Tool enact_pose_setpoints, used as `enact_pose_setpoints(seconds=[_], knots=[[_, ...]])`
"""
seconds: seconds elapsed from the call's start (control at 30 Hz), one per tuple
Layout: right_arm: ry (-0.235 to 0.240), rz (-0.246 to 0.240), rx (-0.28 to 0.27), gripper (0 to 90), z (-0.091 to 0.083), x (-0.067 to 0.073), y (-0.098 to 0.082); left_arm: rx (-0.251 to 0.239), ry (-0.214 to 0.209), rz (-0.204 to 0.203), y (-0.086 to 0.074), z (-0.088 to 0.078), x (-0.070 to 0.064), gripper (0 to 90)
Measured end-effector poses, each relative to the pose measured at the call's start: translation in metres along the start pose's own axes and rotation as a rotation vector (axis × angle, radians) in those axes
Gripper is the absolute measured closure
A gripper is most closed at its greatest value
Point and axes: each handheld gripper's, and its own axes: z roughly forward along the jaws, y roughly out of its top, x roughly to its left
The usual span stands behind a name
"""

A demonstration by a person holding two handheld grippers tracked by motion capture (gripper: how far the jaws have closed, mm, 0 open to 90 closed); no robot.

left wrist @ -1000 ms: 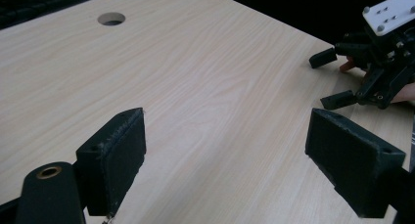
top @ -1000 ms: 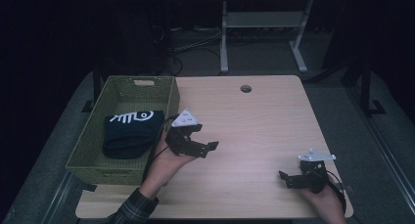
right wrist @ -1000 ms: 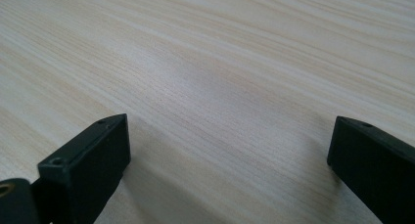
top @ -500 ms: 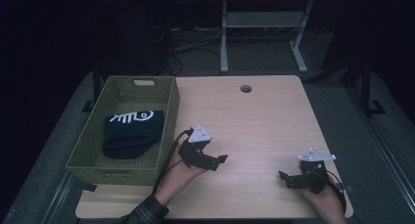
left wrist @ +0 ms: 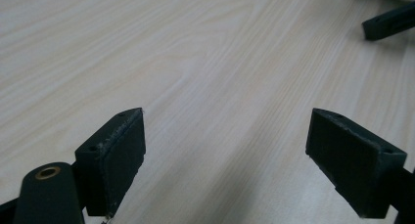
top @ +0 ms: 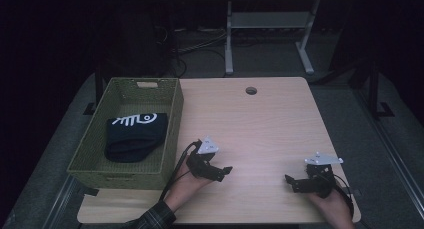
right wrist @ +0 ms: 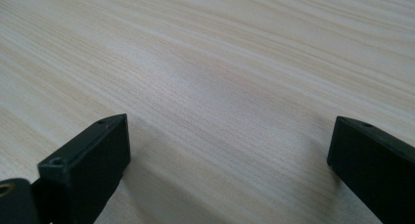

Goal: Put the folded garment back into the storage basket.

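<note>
Dark floor and cables lie behind the pale wooden table [top: 270, 124], which carries all that we see. Our left gripper [top: 220, 172] hovers low over the table near its front edge, just right of the basket's front right corner, tilted forward and pointing toward the right. We hold it from below, the hand [top: 187, 184] and a plaid sleeve [top: 150, 221] coming in from the front edge. In the left gripper view [left wrist: 227, 150] its jaws stand wide apart with only bare wood grain between them, and the tip of the other gripper's jaw shows at the top right. Our right gripper [top: 295, 184] sits near the table's front right corner, pointing left toward the other one, the two well apart. In the right gripper view [right wrist: 230, 155] its jaws are likewise spread wide over bare wood, gripping nothing.

Outward from there, a green woven basket [top: 170, 134] stands along the table's left edge. Inside it lies a folded dark cloth [top: 132, 141] with a white print on its far end. A round cable hole [top: 251, 90] sits near the table's far edge. Nothing lies between the two grippers. Beyond the table, a white metal frame [top: 270, 29] stands on the floor.
</note>
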Motion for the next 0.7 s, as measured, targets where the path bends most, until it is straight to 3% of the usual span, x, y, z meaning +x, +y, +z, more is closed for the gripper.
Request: enact_pose_setpoints(seconds=[0.23,0.43,0.7], knots=[[0.0,0.0,0.0,1.9,0.0,0.0,0.0,0.043,0.005,0.012,-0.01,0.015,0.0,13.4],[0.0,0.0,0.0,1.9,0.0,0.0,0.0,0.046,0.018,0.018,-0.013,0.018,0.0,12.8],[0.0,0.001,0.0,1.9,0.0,0.0,0.0,0.068,0.048,0.067,-0.014,0.019,-0.004,12.7]])
